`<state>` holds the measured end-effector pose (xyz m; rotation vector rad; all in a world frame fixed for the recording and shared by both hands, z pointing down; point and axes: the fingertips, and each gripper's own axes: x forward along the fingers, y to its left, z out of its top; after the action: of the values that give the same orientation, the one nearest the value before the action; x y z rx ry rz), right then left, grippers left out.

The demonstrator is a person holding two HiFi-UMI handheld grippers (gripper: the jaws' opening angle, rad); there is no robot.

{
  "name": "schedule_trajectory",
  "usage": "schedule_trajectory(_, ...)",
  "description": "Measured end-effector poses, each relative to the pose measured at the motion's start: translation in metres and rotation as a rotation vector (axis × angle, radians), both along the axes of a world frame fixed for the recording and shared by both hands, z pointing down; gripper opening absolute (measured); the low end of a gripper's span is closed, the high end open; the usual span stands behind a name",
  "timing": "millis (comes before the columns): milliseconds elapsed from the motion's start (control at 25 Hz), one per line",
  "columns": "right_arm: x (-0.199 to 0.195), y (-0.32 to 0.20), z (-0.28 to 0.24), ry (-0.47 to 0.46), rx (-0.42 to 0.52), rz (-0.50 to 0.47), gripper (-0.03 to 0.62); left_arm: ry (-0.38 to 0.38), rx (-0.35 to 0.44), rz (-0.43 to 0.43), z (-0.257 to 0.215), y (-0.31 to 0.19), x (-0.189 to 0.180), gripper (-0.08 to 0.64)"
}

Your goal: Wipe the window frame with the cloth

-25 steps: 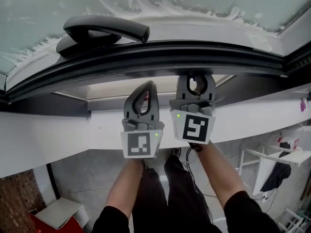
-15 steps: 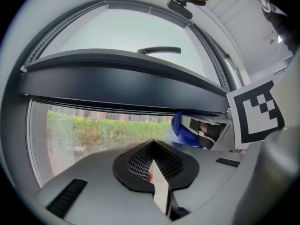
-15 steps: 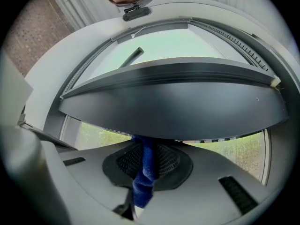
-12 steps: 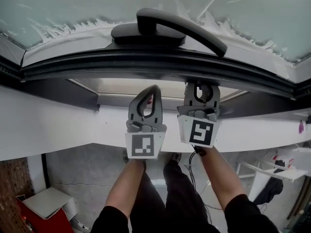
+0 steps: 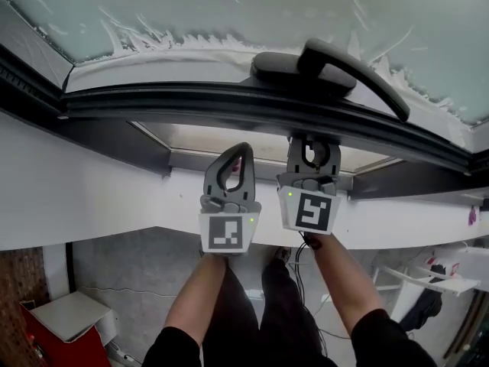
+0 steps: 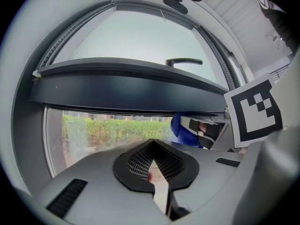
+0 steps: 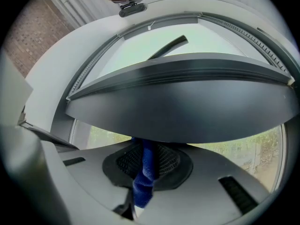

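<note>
- Presently the right gripper [image 7: 147, 165] has its jaws closed on the blue cloth [image 7: 143, 186]. The cloth stands up between them and reaches the underside of the dark window frame [image 7: 187, 111].
- The left gripper [image 6: 154, 172] has its jaws drawn together with only a thin slit between them. It holds nothing and sits just beside the right one, below the frame.
- Step in hand, as judged: wiping the lower edge of the frame.
- To do it well, press the cloth up firmly so that fabric, not jaw tips, bears on the profile.
- Run along the length of the frame in one line, with strokes overlapping.
- Hold the grip tight so the cloth does not drag out of the jaws.
- The free gripper is best kept clear of the stroke path.
- The handle [image 5: 336, 67] lies on the upper face, well apart from the stroke, and poses no obstruction.
- Hidden: in the head view the frame overhangs the right jaw tips, so neither the cloth nor its contact shows there.
- In the right gripper view the cloth's upper end disappears behind the frame's edge, so contact is probable but not confirmed.
- How much cloth is in hand cannot be told, as only a narrow strip shows.
- A reddish speck in the left jaws' slit cannot be identified.
- No dirt on the dark frame can be made out.
</note>
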<state>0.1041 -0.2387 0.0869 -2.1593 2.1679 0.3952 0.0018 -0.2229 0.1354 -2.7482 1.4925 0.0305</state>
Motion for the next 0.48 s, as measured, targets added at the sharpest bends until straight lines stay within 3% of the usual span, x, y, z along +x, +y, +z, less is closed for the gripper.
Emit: schedule_trajectory(480, -0.074, -0.024, -0.001, -0.004, -0.009, -0.084, 0.023, -0.014, -0.005, -0.067, 0.005, -0.011, -0.066, 0.005)
